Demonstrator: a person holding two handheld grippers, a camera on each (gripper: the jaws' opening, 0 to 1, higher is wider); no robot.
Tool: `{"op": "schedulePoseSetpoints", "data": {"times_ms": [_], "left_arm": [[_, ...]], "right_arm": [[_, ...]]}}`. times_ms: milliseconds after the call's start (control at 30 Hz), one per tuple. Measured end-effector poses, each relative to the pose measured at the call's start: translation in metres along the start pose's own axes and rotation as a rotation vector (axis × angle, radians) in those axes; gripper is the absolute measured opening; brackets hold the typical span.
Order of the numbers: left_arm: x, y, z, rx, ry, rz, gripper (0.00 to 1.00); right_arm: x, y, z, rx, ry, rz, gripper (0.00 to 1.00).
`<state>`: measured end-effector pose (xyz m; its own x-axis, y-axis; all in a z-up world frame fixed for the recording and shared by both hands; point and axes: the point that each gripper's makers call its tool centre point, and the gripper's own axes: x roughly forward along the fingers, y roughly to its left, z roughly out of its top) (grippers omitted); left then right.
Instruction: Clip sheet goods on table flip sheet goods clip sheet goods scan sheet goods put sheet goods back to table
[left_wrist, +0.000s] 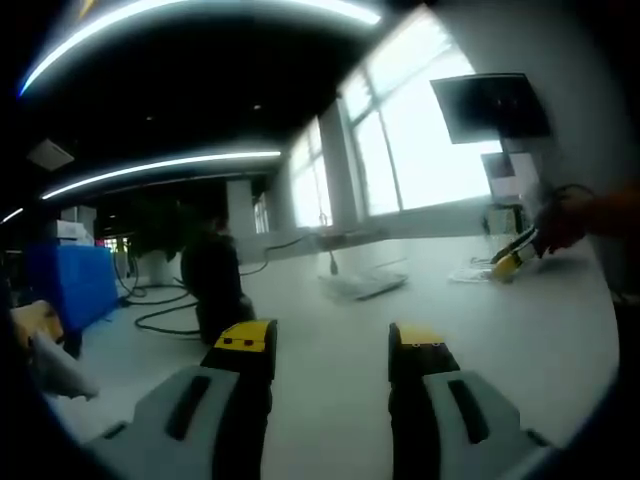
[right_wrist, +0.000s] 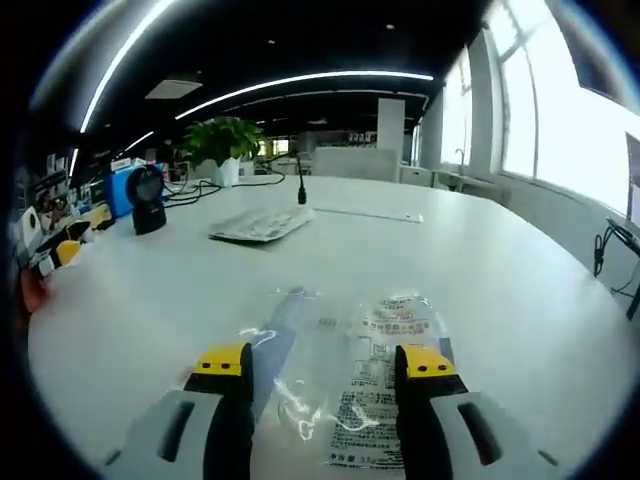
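The white table (right_wrist: 520, 270) is lying wide and bare around the right gripper (right_wrist: 325, 365), with a keyboard (right_wrist: 262, 224) and a black scanner (right_wrist: 148, 203) standing well apart near the far side. The clear sheet bag (right_wrist: 345, 380) is lying flat on the table, reaching in between this gripper's wide jaws. The left gripper (left_wrist: 328, 345) is hovering with jaws wide and holding nothing over bare table.

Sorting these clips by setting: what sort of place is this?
Probably an open-plan office or lab: a large white table, long ceiling light strips, tall windows, a potted plant, and a black desktop scanner on the table.
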<state>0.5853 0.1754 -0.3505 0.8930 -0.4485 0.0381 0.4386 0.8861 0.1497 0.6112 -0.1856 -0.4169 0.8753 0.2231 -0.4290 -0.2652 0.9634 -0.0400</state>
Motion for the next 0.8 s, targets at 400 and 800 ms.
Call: {"op": "schedulePoseSetpoints", "data": {"times_ms": [400, 800], "left_arm": [[-0.0001, -0.0001, 0.0015, -0.004, -0.008, -0.006, 0.37], [-0.0004, 0.0, 0.0021, -0.008, -0.012, -0.008, 0.37]], "right_arm": [[0.0017, -0.0022, 0.0002, 0.04, -0.001, -0.092, 0.49], [0.0038, -0.0047, 0.0006, 0.048, -0.017, -0.111, 0.49]]}}
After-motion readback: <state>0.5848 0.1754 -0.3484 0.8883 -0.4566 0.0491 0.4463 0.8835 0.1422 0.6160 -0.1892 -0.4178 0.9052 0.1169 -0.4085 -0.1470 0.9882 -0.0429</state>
